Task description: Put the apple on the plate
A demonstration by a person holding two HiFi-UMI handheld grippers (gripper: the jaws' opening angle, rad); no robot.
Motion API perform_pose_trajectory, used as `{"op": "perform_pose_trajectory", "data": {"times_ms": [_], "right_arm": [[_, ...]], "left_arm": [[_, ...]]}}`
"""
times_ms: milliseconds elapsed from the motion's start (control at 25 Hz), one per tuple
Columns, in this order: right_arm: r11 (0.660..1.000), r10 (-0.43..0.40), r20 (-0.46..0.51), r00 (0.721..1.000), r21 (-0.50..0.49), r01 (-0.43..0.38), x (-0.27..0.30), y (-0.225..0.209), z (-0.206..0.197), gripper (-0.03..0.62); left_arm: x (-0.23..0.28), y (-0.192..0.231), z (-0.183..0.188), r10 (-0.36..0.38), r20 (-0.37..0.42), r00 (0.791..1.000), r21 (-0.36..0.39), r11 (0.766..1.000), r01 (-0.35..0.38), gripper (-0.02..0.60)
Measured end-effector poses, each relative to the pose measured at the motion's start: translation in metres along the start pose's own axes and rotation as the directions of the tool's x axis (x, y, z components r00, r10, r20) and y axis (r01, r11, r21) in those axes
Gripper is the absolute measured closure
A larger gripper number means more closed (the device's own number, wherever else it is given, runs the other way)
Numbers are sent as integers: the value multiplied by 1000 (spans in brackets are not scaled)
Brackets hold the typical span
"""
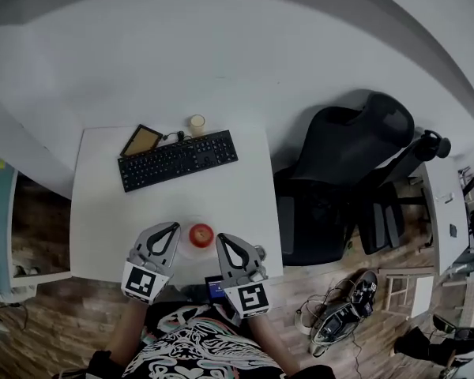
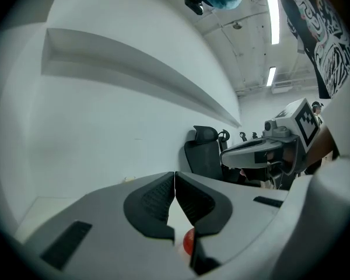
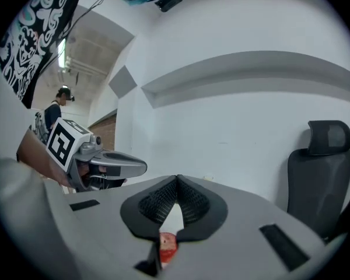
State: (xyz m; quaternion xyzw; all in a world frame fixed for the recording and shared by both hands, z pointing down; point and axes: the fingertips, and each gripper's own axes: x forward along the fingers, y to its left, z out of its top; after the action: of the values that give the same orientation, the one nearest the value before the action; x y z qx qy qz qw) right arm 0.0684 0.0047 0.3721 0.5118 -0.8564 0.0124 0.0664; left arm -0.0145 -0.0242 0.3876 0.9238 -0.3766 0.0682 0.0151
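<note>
A red apple [image 1: 201,234] rests on a white plate [image 1: 183,248] near the front edge of the white table [image 1: 103,204]. My left gripper [image 1: 174,227] hovers just left of the apple, jaws shut with nothing between them. Just right of the apple is my right gripper [image 1: 220,238], also shut and empty. In the left gripper view the apple [image 2: 188,241] peeks out below the closed jaws of the left gripper [image 2: 174,174]. The right gripper view shows the apple [image 3: 167,243] under the closed tips of the right gripper [image 3: 177,178].
A black keyboard [image 1: 178,159] lies at the back of the table, with a brown-faced tablet [image 1: 141,140] and a small cup [image 1: 197,124] behind it. A black office chair [image 1: 340,180] stands right of the table. Bags and cables clutter the floor [image 1: 340,314] at the right.
</note>
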Motion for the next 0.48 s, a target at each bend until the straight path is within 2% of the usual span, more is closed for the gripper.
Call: {"op": "perform_pose_trajectory", "data": {"times_ms": [80, 320, 400, 480], "right_arm": [[999, -4, -8, 1000, 38, 5, 3, -2, 1, 566], [998, -10, -83, 997, 57, 14, 2, -1, -4, 566], [998, -16, -78, 997, 60, 21, 3, -1, -3, 566], [998, -21, -67, 998, 60, 25, 4, -2, -3, 566]], "left_arm": [[-2, 4, 5, 12, 28, 1000, 1, 1000, -12, 565], [-10, 8, 7, 25, -1, 1000, 6, 1000, -25, 565], [-10, 10, 10, 30, 33, 999, -2, 1000, -30, 565], [-11, 10, 8, 27, 15, 1000, 3, 1000, -27, 565]]}}
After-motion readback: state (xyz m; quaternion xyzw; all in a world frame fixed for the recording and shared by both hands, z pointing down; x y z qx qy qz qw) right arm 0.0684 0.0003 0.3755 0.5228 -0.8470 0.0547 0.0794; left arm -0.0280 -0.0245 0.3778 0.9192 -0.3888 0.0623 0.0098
